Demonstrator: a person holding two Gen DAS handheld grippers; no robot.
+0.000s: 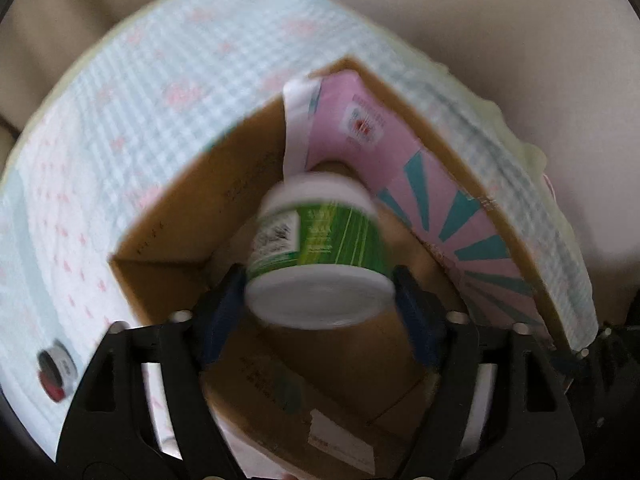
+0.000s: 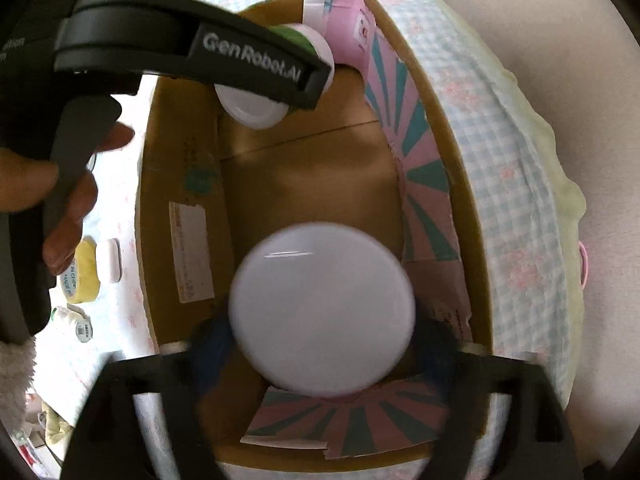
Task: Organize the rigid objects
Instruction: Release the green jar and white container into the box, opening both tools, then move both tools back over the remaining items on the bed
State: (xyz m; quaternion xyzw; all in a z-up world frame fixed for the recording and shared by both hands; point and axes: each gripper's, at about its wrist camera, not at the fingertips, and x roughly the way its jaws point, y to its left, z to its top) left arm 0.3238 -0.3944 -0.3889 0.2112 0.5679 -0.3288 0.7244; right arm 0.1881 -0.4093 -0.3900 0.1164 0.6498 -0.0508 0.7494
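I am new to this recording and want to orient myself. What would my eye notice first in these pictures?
First, the green-labelled jar with white lid, held tilted between the left tool's blue pads over the open cardboard box. Next, the large white round lid filling the right wrist view, between the right tool's fingers. A pink carton stands in the box's far corner.

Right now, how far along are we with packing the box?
Done: a pink carton already stands in the box. In hand: the left gripper holds a green jar over the box, and the right gripper holds a white-lidded item above it too; neither is set down yet. Left: a yellow tub and a small red-and-black item still lie on the cloth outside.
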